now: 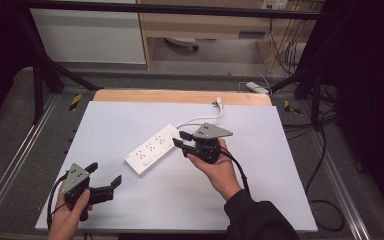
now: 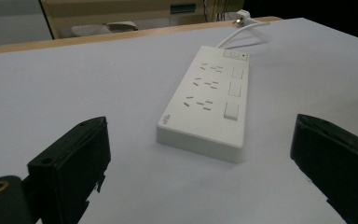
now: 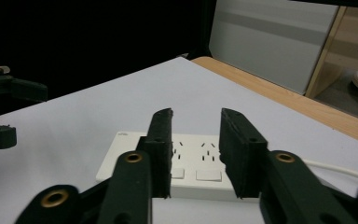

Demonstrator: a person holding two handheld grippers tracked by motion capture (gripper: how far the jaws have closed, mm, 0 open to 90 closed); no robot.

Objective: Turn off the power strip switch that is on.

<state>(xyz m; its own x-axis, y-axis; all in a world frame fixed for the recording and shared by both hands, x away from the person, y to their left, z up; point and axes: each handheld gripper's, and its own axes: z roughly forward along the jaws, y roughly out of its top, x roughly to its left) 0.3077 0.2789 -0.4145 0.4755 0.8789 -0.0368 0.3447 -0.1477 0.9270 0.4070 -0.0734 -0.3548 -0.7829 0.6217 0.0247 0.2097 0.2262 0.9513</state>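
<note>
A white power strip (image 1: 152, 149) lies at a slant in the middle of the white table top (image 1: 260, 165), its sockets and switches facing up (image 2: 209, 98). Its white cable (image 1: 200, 119) curls back to a plug (image 1: 219, 101) near the far edge. My right gripper (image 1: 179, 138) hovers at the strip's cable end, its jaws narrowed with a gap and nothing between them; the strip (image 3: 191, 163) lies just beyond and below the tips of this gripper (image 3: 196, 116). My left gripper (image 1: 105, 173) rests near the front left corner, open wide (image 2: 200, 135) and pointing at the strip's near end.
A wooden strip (image 1: 180, 96) borders the table's far edge. A black metal frame (image 1: 40, 85) stands around the table, with loose cables (image 1: 325, 165) on the floor at the right. A cabinet (image 1: 205, 25) stands behind.
</note>
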